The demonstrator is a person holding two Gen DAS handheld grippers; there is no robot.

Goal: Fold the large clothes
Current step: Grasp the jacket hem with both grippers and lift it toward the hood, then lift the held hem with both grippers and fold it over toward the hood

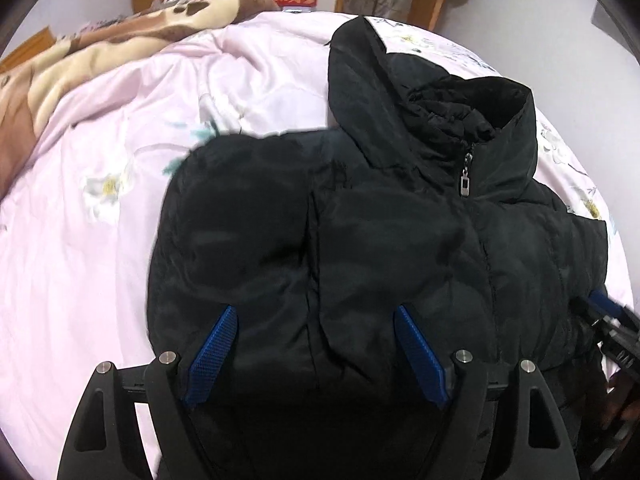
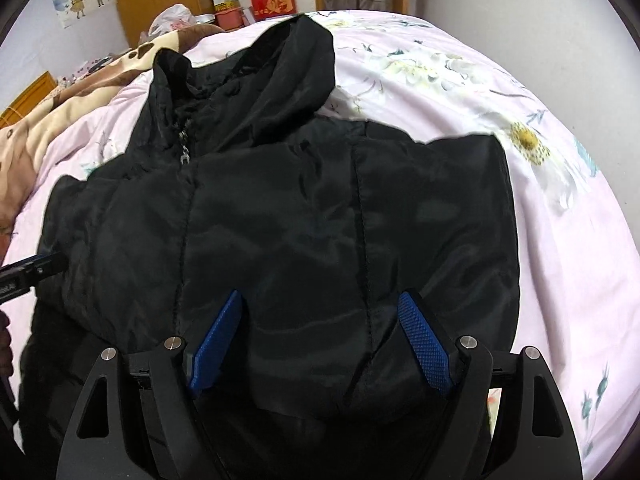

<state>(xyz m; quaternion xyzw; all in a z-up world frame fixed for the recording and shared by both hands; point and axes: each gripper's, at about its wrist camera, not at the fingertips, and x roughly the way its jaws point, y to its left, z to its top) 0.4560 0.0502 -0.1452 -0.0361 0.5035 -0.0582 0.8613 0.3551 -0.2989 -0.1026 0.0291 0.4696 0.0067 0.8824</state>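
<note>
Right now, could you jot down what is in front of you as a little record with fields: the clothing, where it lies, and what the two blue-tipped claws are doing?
garment: black padded hooded jacket, zipped up, front side up
hood: lying flat beyond the collar
zip pull: silver metal tab at the collar
surface: pink floral bed cover
left gripper: open, over the jacket's lower part, nothing clamped
right gripper: open, over the jacket's lower part, nothing clamped
beyond the bed: brown patterned blanket, red box
</note>
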